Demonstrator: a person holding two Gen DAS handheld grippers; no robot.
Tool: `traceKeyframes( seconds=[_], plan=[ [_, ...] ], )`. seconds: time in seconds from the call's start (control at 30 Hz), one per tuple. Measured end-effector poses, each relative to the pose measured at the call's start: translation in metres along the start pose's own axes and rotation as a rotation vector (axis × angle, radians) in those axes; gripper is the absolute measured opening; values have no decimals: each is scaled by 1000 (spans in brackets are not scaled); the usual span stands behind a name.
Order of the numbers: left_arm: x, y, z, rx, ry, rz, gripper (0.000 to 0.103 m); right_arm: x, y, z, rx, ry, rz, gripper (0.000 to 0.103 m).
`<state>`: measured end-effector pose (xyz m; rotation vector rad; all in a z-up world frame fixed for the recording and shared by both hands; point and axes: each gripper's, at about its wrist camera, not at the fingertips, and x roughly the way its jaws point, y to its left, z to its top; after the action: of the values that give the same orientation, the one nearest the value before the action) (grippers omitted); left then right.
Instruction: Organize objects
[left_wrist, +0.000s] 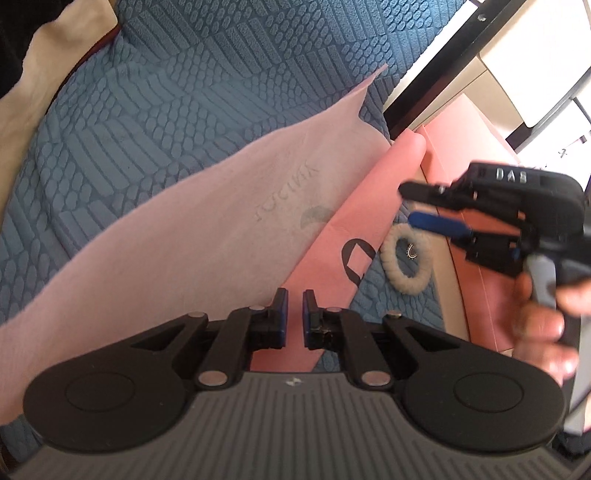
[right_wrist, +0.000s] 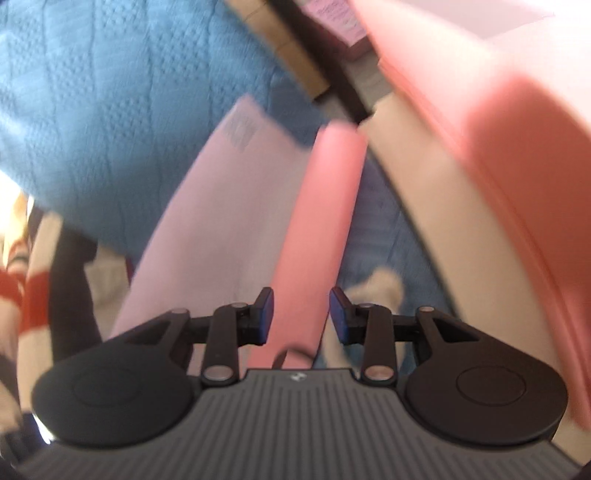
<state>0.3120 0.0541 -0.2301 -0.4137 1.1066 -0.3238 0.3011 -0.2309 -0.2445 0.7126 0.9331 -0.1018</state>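
Left claw (left_wrist: 294, 317) is sitting nearest the lens, pads drawn almost together with only a thin slit showing; whether the pale pink cloth pouch (left_wrist: 192, 229) edge is pinched there I cannot tell, since the pads are overlapping it at 6 o'clock. The pouch is lying flat across the blue quilted bed cover (left_wrist: 110, 122), running from 8 o'clock up to 1 o'clock, faint mirrored lettering showing through, so it is likely face down. A salmon pink paper bag (left_wrist: 332, 229) with a dark cord handle is lying beside it toward 3 o'clock, probably laid out for sorting. A cream fuzzy hair tie (left_wrist: 406, 258) is resting on the cover at 3 o'clock, apart from the bag, beside the salmon pink box (left_wrist: 461, 155) at 2 o'clock.

Right claw (left_wrist: 415, 206) is hanging in the air over the hair tie, partly open, nothing between its blue pads, a hand (left_wrist: 543, 325) gripping its handle. My guess: it is lining up to pick up the hair tie.

Right wrist view is smeared by motion; right claw (right_wrist: 301, 314) is gaping partway over the bag (right_wrist: 314, 229), the hair tie just a white blur (right_wrist: 384, 288). Small metal bit inside the ring is too tiny to name.
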Motion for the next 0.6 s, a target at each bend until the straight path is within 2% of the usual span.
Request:
traceKeyframes(
  seconds=[0.1,0.27,0.33,0.43,0.6],
  plan=[
    [0,1,0,-8,3,-7,10,12,3,7,-44,-13,-77,37],
    [-1,4,0,-25,8,-19,10,32,1,11,-43,2,-61,37],
    [-1,5,0,-31,10,-23,10,32,-1,10,-18,17,-32,36],
    [-2,9,-1,-52,11,-31,10,29,-5,6,54,69,118,37],
    [-2,9,-1,-59,12,-34,10,27,-1,-12,24,124,172,36]
  ],
)
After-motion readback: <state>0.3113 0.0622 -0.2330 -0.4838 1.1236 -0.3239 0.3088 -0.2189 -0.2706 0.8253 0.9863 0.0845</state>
